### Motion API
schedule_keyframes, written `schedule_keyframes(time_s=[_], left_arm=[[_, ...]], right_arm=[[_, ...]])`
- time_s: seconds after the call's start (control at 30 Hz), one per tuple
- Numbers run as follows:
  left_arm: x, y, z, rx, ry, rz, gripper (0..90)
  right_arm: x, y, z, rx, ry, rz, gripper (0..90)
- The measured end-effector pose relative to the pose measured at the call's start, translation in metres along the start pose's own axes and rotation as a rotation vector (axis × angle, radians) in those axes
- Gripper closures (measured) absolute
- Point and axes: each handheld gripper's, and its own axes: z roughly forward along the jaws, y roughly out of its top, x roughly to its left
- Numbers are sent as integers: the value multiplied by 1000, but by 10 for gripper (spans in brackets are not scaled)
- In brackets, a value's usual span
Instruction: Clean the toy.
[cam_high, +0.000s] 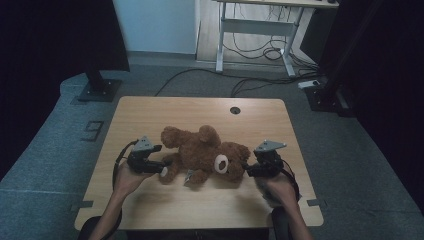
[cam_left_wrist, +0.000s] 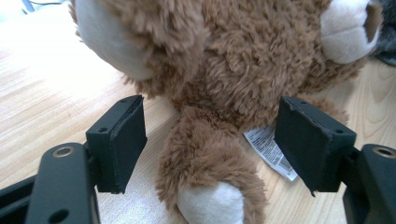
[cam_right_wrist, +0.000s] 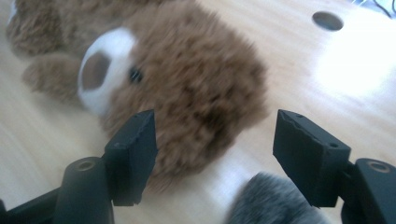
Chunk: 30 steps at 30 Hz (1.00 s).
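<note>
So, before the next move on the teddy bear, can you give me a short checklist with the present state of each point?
1. Left hand-held gripper jaws apart: ok, the pads do not press on the bear's leg that lies between them.
2. Right hand-held gripper jaws apart: ok, they stand by the bear's head without touching it.
3. Teddy bear rests fully on the table: ok.
4. White label away from the left pads: ok, it lies flat beside the right-hand pad.
5. Grey furry thing under the right gripper: cannot tell what it is.
</note>
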Motion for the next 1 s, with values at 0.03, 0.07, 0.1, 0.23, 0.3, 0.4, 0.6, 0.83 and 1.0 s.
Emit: schedule_keyframes(time_s=[0.03,0.07,0.1,0.23,0.3,0.4,0.6,0.83,1.0], left_arm=[[0,-1,2,2,1,0,242],[0,-3,3,3,1,3,242],[0,-4,5,3,1,5,242],[1,-6,8,-3,2,11,231],[3,-5,8,-9,4,10,224],[7,-3,11,-11,-3,2,222],[8,-9,26,38,-15,-1,214],[9,-21,40,113,-23,-3,271],[7,-23,41,130,-48,-8,579]], right_arm=[[3,-4,0,1,5,4,296],[6,-8,1,5,12,6,296],[9,-12,3,13,18,8,296],[20,-29,17,48,29,23,288],[24,-35,26,67,39,37,279],[29,-39,37,79,46,43,259],[31,-40,56,123,29,27,241],[35,-42,69,141,17,24,447],[32,-43,65,123,30,66,662]])
